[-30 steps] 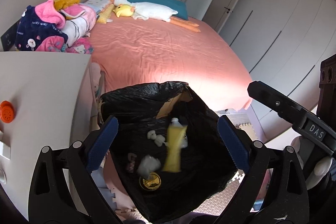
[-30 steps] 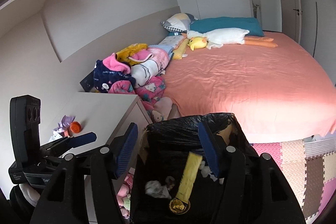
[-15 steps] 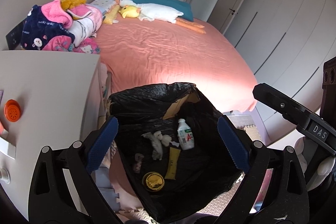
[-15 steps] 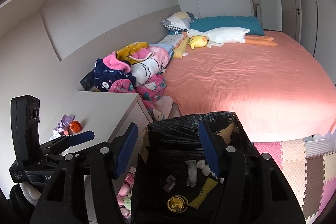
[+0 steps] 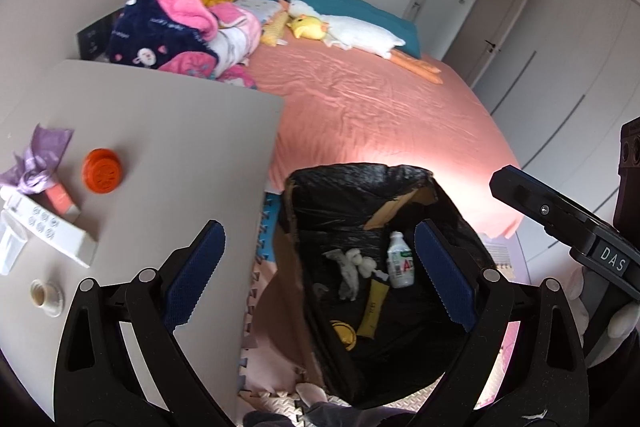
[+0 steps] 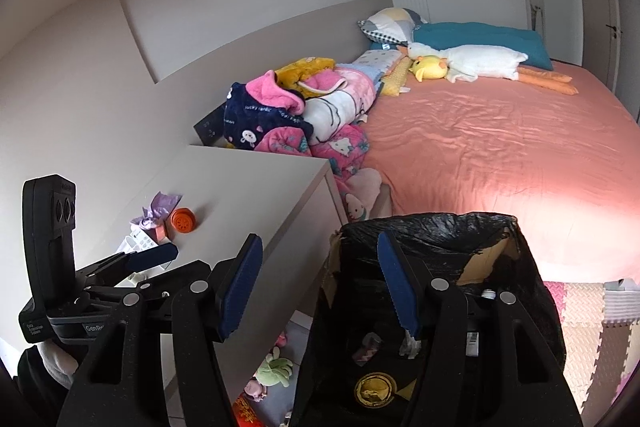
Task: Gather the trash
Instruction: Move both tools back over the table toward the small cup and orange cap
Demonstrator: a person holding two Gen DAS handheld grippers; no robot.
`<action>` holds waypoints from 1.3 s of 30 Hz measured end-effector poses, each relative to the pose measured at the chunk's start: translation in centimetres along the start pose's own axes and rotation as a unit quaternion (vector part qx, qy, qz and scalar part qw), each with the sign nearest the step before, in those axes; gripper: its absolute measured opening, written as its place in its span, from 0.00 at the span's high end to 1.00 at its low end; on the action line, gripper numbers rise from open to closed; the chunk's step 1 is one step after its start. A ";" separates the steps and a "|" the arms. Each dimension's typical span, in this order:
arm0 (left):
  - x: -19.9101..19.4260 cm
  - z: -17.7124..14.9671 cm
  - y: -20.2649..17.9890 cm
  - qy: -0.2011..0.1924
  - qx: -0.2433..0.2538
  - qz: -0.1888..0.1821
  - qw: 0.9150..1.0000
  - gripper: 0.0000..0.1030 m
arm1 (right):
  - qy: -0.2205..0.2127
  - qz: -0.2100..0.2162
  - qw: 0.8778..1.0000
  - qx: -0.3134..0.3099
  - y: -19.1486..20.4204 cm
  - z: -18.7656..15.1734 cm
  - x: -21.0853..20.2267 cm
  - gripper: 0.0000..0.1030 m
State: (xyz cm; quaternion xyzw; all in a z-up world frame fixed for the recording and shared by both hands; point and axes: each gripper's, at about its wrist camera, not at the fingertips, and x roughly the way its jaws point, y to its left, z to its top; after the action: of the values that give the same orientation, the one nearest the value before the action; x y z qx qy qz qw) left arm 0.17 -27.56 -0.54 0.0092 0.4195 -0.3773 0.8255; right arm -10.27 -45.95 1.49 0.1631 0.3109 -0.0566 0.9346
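**Both tongs empty above the desk edge and the lined trash box**

Left wrist view: the left tongs [image 5: 316, 265] stand wide apart with nothing between their blue pads; one pad hangs over the grey desk [image 5: 168, 147], the other over the trash box [image 5: 400, 195], a cardboard carton lined with a black bag that stands on the foam floor mat between the desk and the bed [image 5: 380, 115]. Inside the bag lie a small white bottle [image 5: 400, 261] with a green and red label, crumpled white tissue [image 5: 352, 265], a yellow sachet [image 5: 374, 309] and a round gold lid [image 5: 344, 333]. On the desk, well apart from the box, remain an orange round cap [image 5: 101, 170], a purple wrapper [image 5: 38, 159] touching a small pink box [image 5: 60, 199], a white remote control [image 5: 52, 231] and a small beige ring-shaped piece [image 5: 44, 293]. The right tongs [image 5: 560, 219] enter at the right edge.

Right wrist view: the right tongs [image 6: 320, 287] are about half open and hold nothing; the left pad lies over the desk corner, the right pad over the rim of the box. The gold lid shows at the bottom of the bag. The other tool sits at lower left, near the orange cap. Folded blankets [image 6: 300, 107] are piled at the head of the bed beside a plush duck [image 6: 468, 65].
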 end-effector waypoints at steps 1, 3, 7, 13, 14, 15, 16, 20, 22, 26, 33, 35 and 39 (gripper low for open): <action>-0.3 -0.1 0.7 -0.001 -0.006 0.005 1.000 0.10 | 0.004 0.005 1.000 -0.003 0.5 0.0 0.4 0.41; -0.8 -0.4 1.9 -0.007 -0.017 0.018 1.000 0.10 | 0.009 0.013 1.000 -0.008 1.4 0.1 1.2 0.41; -1.8 -0.8 4.2 -0.014 -0.034 0.039 0.999 0.10 | 0.020 0.030 0.999 -0.021 3.5 0.1 2.7 0.41; -3.2 -1.8 7.5 -0.021 -0.059 0.068 0.996 0.10 | 0.040 0.051 0.997 -0.042 6.8 0.0 5.1 0.41; -3.4 -2.0 8.2 -0.021 -0.064 0.074 0.995 0.10 | 0.042 0.054 0.997 -0.046 7.3 0.0 5.5 0.41; -3.7 -2.2 8.8 -0.022 -0.068 0.080 0.994 0.10 | 0.045 0.057 0.996 -0.049 7.8 -0.1 5.8 0.41; -4.0 -2.4 9.3 -0.023 -0.072 0.086 0.993 0.10 | 0.050 0.062 0.995 -0.054 8.4 -0.1 6.3 0.41; -4.9 -3.3 11.5 -0.024 -0.086 0.108 0.990 0.10 | 0.065 0.074 0.993 -0.067 10.5 -0.2 8.1 0.41; -5.2 -3.7 12.5 -0.022 -0.093 0.116 0.989 0.10 | 0.071 0.079 0.992 -0.072 11.5 -0.3 8.9 0.41; -5.6 -4.4 14.8 -0.020 -0.111 0.133 0.985 0.11 | 0.085 0.088 0.989 -0.086 13.4 -0.5 10.3 0.41; -5.0 -5.8 18.1 0.002 -0.138 0.151 0.979 0.32 | 0.107 0.094 0.984 -0.105 16.0 -0.6 12.6 0.41; -4.6 -6.0 18.7 0.009 -0.146 0.150 0.978 0.37 | 0.111 0.094 0.983 -0.109 16.6 -0.6 13.3 0.41; -3.8 -6.5 19.4 0.021 -0.151 0.149 0.977 0.51 | 0.120 0.095 0.982 -0.115 17.7 -0.6 14.5 0.41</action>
State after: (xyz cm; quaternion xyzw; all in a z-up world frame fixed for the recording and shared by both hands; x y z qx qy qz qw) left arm 6.56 -9.18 -7.98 -0.0450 0.4828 -0.1824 0.8554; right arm 4.66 -29.22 -2.84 0.0888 0.4080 0.0882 0.9044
